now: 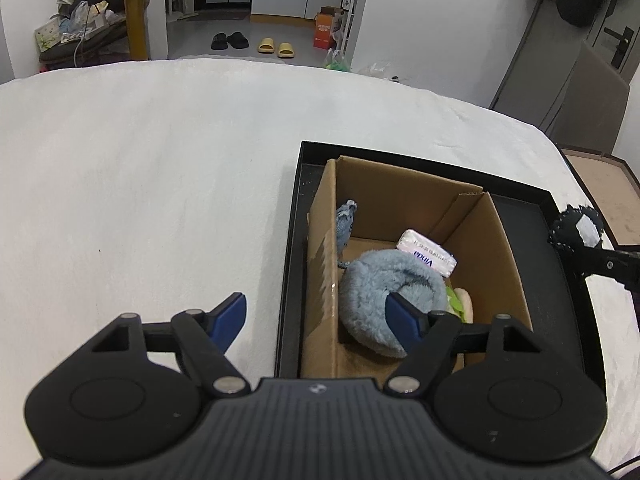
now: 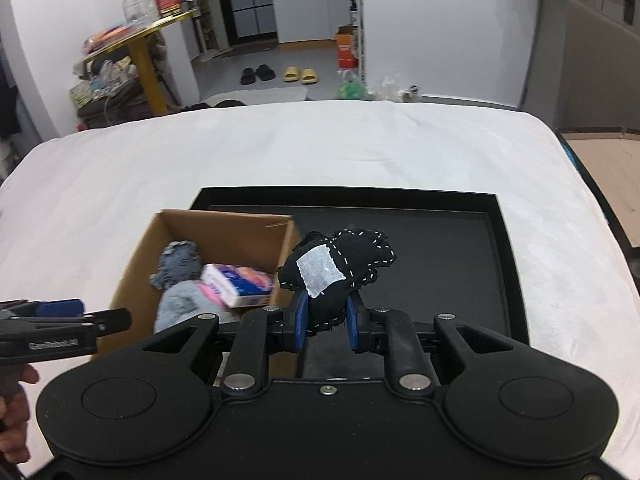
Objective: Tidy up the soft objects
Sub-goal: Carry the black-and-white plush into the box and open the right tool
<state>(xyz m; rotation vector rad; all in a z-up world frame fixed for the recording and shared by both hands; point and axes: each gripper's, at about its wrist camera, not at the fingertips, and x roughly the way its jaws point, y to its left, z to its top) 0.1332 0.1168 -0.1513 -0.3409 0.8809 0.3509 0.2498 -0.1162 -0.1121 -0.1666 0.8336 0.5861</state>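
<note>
The black pouch (image 2: pixel 340 268) is pinched in the right gripper (image 2: pixel 326 322) above the tray (image 2: pixel 505 264), beside the box (image 2: pixel 224 226). It should be carried over the box before release. The left gripper (image 1: pixel 320 316) is wide, empty.

White walls (image 2: pixel 440 20) enclose a grey floor (image 2: pixel 280 60) at the frame's top. Black slippers (image 2: pixel 258 74) and yellow slippers (image 2: pixel 300 75) sit centre-top. A cluttered yellow-legged table (image 2: pixel 148 64) stands upper left, a door (image 1: pixel 618 46) upper right.
</note>
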